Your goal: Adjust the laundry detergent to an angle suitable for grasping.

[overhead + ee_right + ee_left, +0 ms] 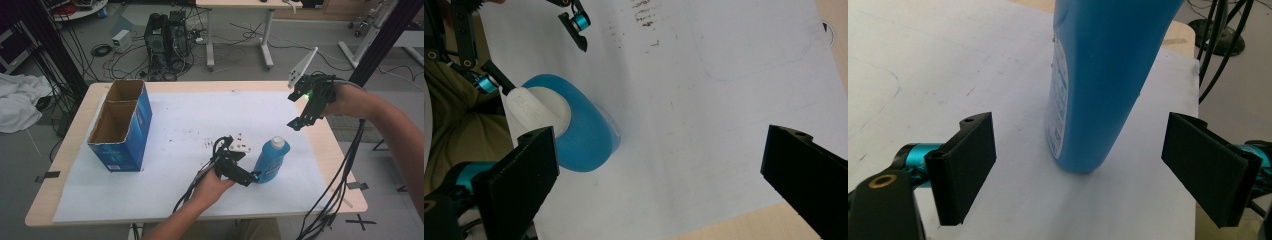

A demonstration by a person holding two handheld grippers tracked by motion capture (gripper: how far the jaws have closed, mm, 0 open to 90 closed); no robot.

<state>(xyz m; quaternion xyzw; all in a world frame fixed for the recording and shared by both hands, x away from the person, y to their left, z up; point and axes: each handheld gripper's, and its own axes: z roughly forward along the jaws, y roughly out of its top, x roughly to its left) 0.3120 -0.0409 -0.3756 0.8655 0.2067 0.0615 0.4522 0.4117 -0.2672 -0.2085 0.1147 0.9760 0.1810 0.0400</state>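
Bottle: blue detergent bottle (pixel 270 159) with a white cap, upright on the white sheet (pixel 190 120) covering the worktop (pixel 75 130), at about 5 o'clock from the sheet's centre.
Left gripper: left gripper (pixel 252 178) low at the bottle's base, coming in from its 8 o'clock side.
Left fingers: spread wide, one black pad either side of the bottle's lower body in the left gripper view (pixel 968 165); neither pad touches it.
Right gripper: right gripper (pixel 296 123) raised above the worktop at about 1 o'clock from the bottle, well apart from it.
Right fingers: spread wide, holding nothing (pixel 526 175); bottle cap seen from above beside the left pad.
Box: open blue cardboard box (pixel 122 125), two compartments, at 9 o'clock on the sheet, well apart from the bottle.
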